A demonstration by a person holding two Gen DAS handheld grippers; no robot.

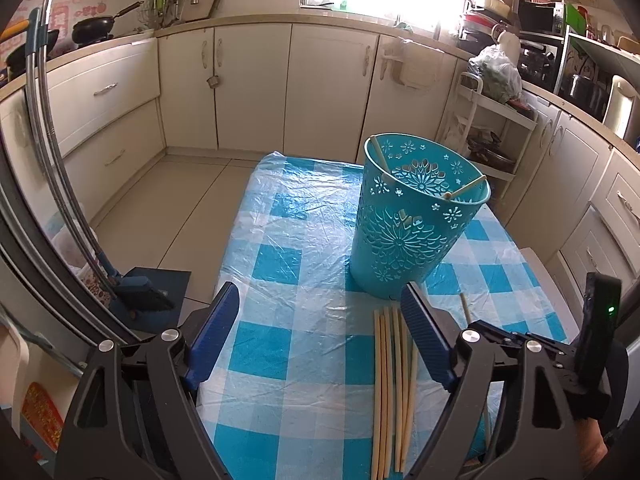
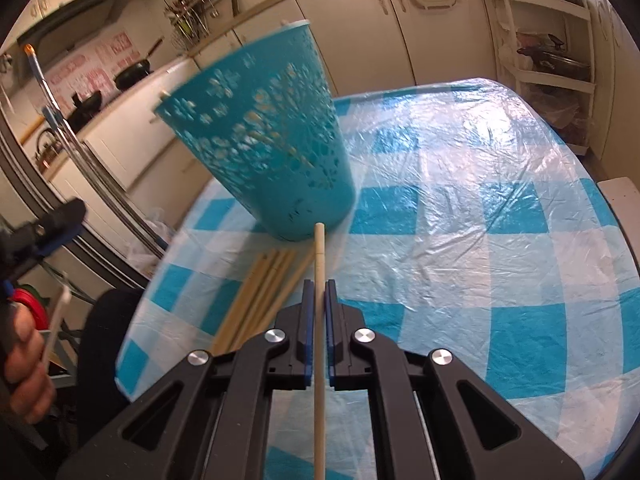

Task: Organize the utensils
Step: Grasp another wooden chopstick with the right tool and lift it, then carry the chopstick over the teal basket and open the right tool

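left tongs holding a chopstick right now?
No, the left tongs stand wide open over the tablecloth, and the loose chopsticks lie flat beside one finger, ungripped.

Basket [image 2: 260, 140] motion-blurred; chopsticks' [image 1: 390, 392] ends cropped.

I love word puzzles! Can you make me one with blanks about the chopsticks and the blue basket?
1. The right tongs are shut on one ____.
2. The left tongs are ____, with nothing between them.
3. The loose chopsticks lie on the checked tablecloth in front of the ____ basket.
4. Inside the basket, chopsticks lean against its ____.

Missing words: chopstick; open; blue; rim
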